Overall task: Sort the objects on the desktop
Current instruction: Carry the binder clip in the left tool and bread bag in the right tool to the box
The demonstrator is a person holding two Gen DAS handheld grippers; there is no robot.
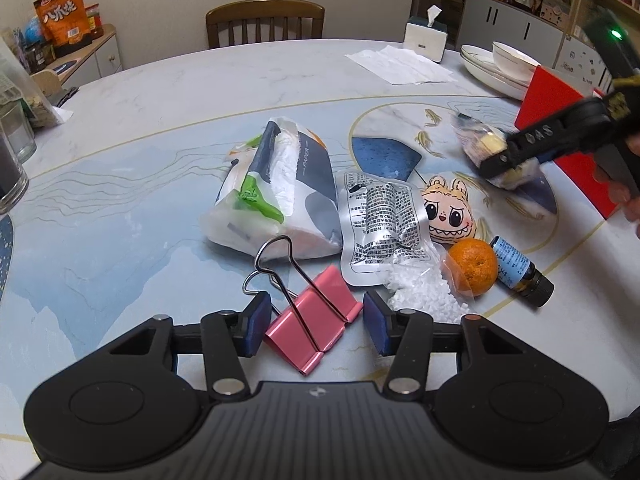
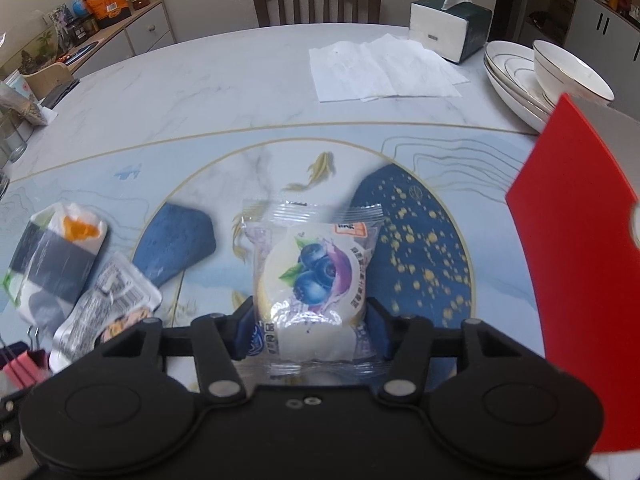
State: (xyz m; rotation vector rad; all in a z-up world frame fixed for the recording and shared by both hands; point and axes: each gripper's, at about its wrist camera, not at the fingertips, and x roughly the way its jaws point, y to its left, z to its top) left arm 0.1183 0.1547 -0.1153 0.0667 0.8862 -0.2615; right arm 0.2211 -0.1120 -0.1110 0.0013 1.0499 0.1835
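Left hand-held gripper (image 1: 316, 322): blue pads closed in on a pink binder clip (image 1: 310, 326), left pad at the wire handles, right pad at the clip's far corner. They look to be pinching it across its width; the clip seems to rest on the desk (image 1: 132, 152) rather than hang. Likely gripped across the body because the wire loops stick up and would slip.

Right hand-held gripper (image 2: 306, 330): clamped on a blueberry snack packet (image 2: 310, 276), pads pressing the lower sides of the wrapper, the packet's sealed top edge pointing away. Seen from the left wrist view it is lifted off the desk, blurred, just beside the red box (image 2: 576, 248). My guess: that box is the sorting bin and the packet is headed there.

Pile awaiting sorting, close together mid-desk: tissue pack (image 1: 276, 184), silver foil pouch (image 1: 380, 224), cartoon plush face (image 1: 448, 212), mandarin orange (image 1: 472, 266) with a small brown bottle (image 1: 520, 272) touching it, and a clear bag of white granules (image 1: 424, 296).

Stacked plates and a bowl (image 2: 568, 72) sit behind the box, well apart from the pile.
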